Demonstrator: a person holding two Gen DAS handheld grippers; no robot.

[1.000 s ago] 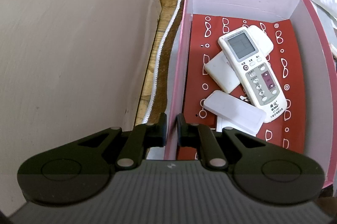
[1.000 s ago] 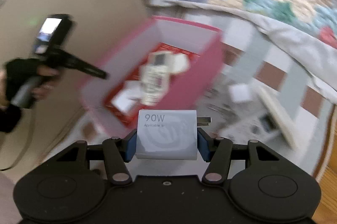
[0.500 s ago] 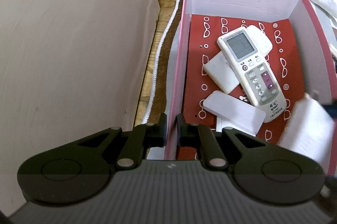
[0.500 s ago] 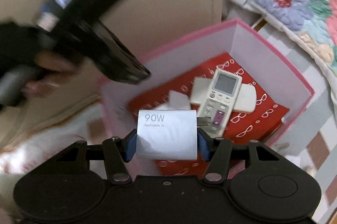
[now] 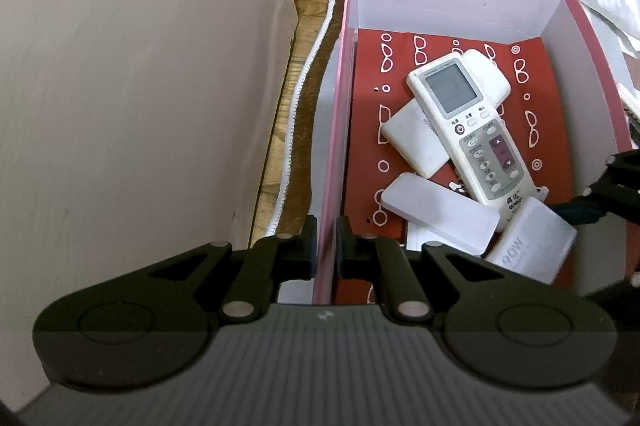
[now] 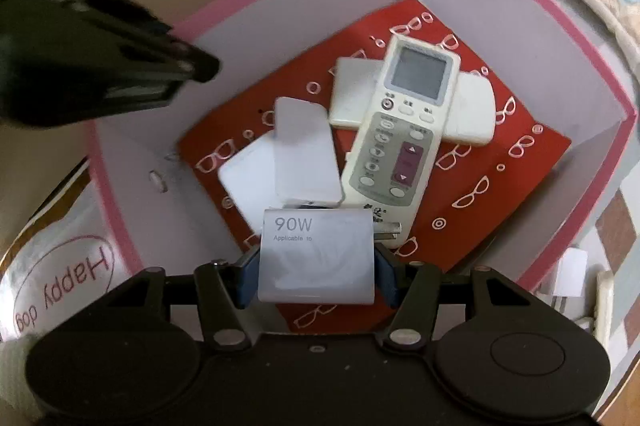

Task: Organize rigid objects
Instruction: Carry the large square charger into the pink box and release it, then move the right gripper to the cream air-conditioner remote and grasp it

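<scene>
Charger held by the right claw, low inside the pink box

The right claw (image 6: 316,266) grips the white 90W charger (image 6: 316,258) between its blue pads, just beside the remote control (image 6: 400,130) and the flat white pieces. The left claw (image 5: 324,246) is clenched on the side wall of the pink box (image 5: 336,130).
</scene>
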